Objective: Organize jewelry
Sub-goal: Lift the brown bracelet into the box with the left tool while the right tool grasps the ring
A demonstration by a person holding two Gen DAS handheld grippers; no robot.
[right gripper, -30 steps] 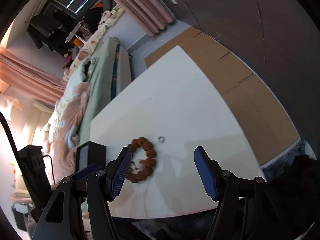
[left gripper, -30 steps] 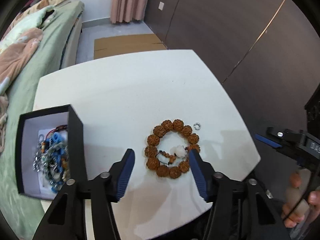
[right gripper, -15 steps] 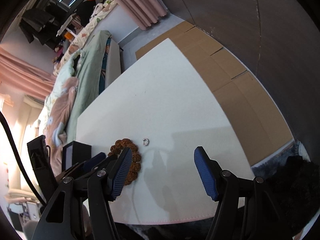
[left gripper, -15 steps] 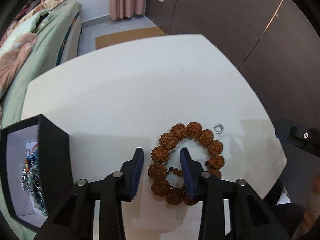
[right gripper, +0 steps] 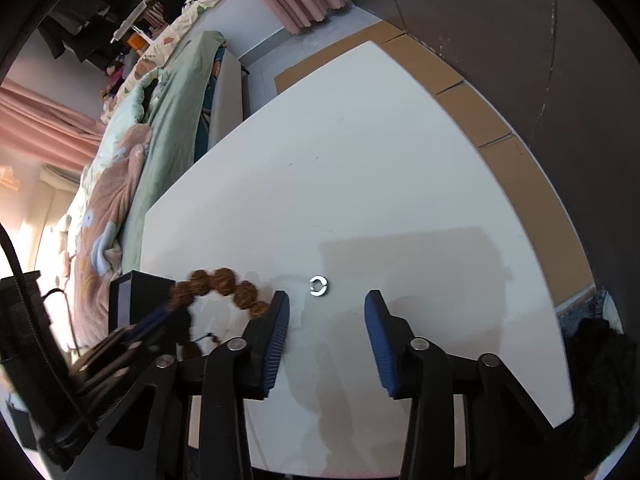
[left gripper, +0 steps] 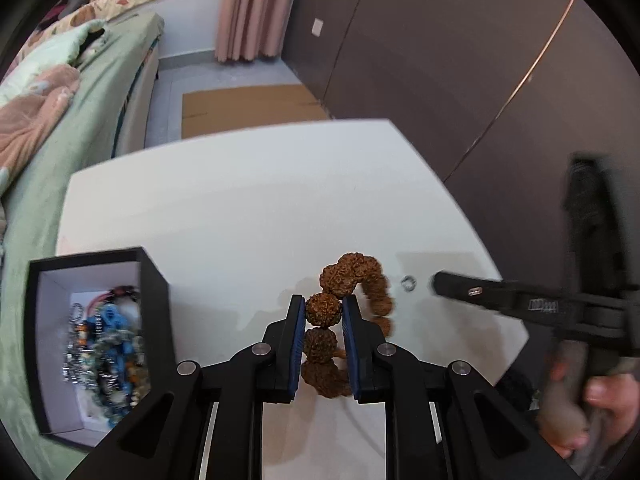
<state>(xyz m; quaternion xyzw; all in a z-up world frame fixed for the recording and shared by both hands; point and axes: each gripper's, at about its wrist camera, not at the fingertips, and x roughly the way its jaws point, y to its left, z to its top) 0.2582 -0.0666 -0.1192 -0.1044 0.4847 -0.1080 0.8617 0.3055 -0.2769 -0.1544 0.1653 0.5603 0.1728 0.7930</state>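
Two grippers over the white table (right gripper: 400,168). Left gripper (left gripper: 323,312) jaws narrow and closing, blue pads pressed on one bead of the brown rudraksha bracelet (left gripper: 352,280); its loop hangs just above the tabletop. Right gripper (right gripper: 326,320) partly spread, jaws closing, nothing between them; small silver ring (right gripper: 319,286) lies just ahead on the table. Black jewelry box (left gripper: 96,344) sits left, full of beads and chains.

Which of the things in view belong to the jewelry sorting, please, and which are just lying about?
Job: brown bead bracelet gripped by the closing left claw; small silver ring; black box holding jewelry.
Lying about: bed; cardboard; curtain.
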